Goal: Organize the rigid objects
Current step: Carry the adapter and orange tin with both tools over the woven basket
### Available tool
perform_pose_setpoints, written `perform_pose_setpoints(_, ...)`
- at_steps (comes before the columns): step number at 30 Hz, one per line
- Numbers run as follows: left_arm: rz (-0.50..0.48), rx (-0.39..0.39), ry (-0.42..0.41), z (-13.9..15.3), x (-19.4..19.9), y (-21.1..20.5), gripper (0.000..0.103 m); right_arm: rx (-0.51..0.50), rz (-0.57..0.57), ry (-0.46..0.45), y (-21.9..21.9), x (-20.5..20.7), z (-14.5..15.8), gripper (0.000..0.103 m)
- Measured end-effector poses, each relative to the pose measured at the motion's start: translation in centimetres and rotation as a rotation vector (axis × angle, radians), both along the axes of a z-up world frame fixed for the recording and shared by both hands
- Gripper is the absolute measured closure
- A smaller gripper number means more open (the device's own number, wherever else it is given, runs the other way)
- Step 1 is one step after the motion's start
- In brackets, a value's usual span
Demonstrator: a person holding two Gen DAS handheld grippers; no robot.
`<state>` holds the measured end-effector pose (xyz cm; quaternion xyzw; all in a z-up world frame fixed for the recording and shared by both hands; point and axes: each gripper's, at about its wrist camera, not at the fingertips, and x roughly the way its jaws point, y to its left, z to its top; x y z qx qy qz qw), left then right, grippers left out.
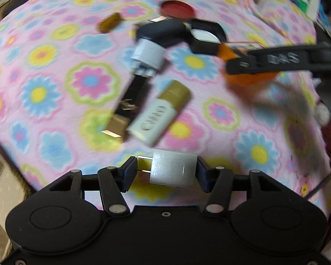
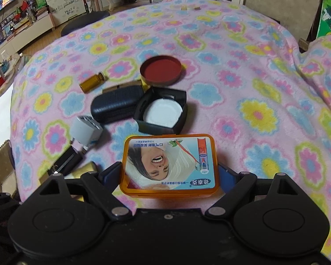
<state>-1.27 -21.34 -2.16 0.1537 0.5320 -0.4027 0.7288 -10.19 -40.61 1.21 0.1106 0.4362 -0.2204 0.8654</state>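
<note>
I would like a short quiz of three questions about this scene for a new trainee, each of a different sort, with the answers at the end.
1. True or false: the left gripper is shut on a white plug.
2. What does the right gripper hold? A) the orange box B) the amber vial C) the red lid
3. Fill in: the white pad lies inside a black ____.

Key
1. True; the jaws press on both its sides.
2. A
3. tray
</note>
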Motion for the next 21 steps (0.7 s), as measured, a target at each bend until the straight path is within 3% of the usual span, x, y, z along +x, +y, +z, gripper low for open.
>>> perform_pose_setpoints(3, 0.098, 0.01, -0.002, 0.7, 1.5, 2.2, 0.05, -0.012, 0.014, -0.014, 1.5, 0.3, 1.2, 0.015)
perform_pose_setpoints(9, 0.313, 0.051, -0.081, 2.0, 4.7, 8.5, 0.05, 0.006, 0.111, -0.029, 7.1, 2.7, 2.7, 0.015)
perform_pose_setpoints(15, 0.558, 0.097, -0.127, 2.8, 8.3, 16.3, 0.05, 0.051, 0.274, -0.013, 16.2, 7.7, 2.2, 0.015)
perform_pose_setpoints(21, 0.739, 0.061, -0.156, 3.8, 10.9, 22.8, 0.05, 0.119, 0.416, 0.009, 25.6, 12.5, 1.0, 0.015)
